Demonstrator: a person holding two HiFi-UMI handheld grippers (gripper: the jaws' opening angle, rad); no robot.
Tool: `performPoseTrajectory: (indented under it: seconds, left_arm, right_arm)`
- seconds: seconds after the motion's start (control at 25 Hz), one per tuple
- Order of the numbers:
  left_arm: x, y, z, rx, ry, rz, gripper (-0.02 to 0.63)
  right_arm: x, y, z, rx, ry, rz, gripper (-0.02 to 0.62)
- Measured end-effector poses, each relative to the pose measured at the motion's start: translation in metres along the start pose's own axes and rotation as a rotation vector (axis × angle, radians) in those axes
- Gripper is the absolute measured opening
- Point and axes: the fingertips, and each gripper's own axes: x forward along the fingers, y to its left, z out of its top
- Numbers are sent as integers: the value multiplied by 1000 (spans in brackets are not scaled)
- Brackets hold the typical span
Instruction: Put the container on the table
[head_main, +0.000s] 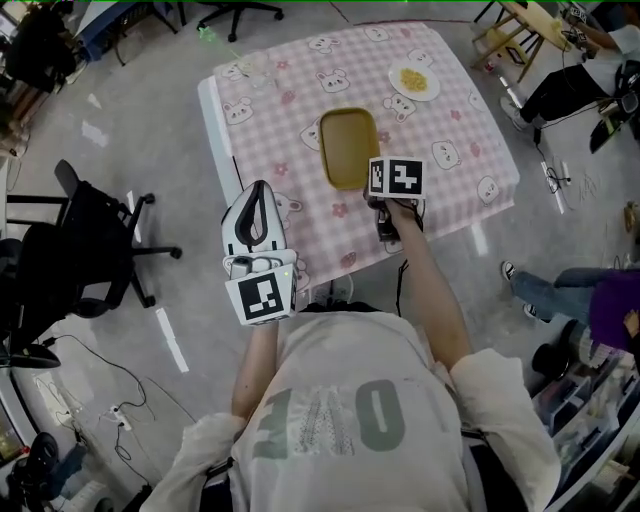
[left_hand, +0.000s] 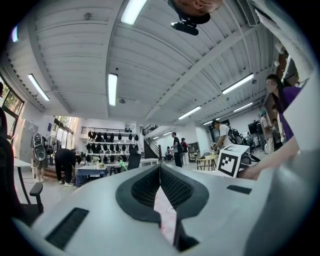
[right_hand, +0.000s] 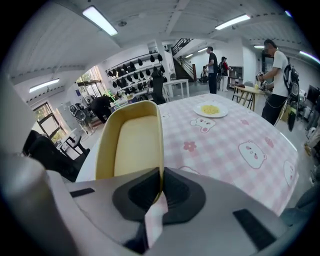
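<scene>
Fingers (right_hand: 178, 192) pinching container (right_hand: 131, 140) rim

My right gripper (right_hand: 160, 187) grips the near rim — the container stretches ahead over the table (right_hand: 235, 145), touching or not I cannot tell. My left gripper (left_hand: 160, 172) is closed, empty.
</scene>
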Motion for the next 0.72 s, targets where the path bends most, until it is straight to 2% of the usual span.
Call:
performPoseTrajectory:
  seconds: [0.16, 0.28, 0.52, 0.72]
  left_arm:
    - [-5, 2, 1, -25, -11, 18, 29]
    - [-8, 5, -8, -11, 26, 22, 29]
    - [-10, 8, -21, -11, 45, 31, 29]
    - [-10, 5, -22, -12, 43, 30, 29]
  right_arm:
    - [10, -2, -14, -12, 61, -15, 32]
    - [14, -2, -21, -2, 86, -16, 32]
    - [20, -3, -23, 42, 115, -6, 34]
    - [23, -2, -21, 72, 97, 1, 34]
